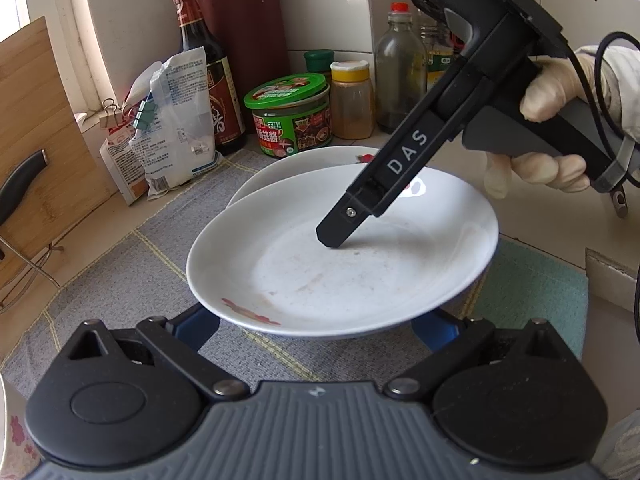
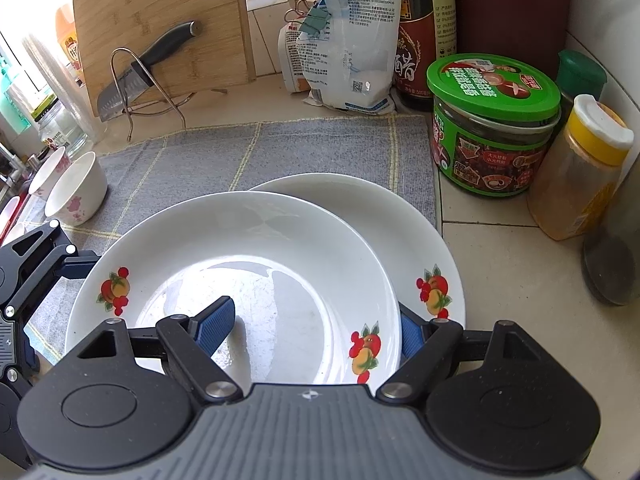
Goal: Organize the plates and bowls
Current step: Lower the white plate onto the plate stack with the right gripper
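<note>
Two stacked plates, top plate rim between right claw fingers

A grey checked cloth covers the counter. At its eleven o'clock a bamboo cutting board leans upright, with a black-handled knife in a wire rack before it. At twelve stand clipped bags and a dark sauce bottle; at two, a green-lidded jar and a yellow-capped spice shaker.

Top plate overlapping lower plate on mat, jar behind, bowls left
</note>
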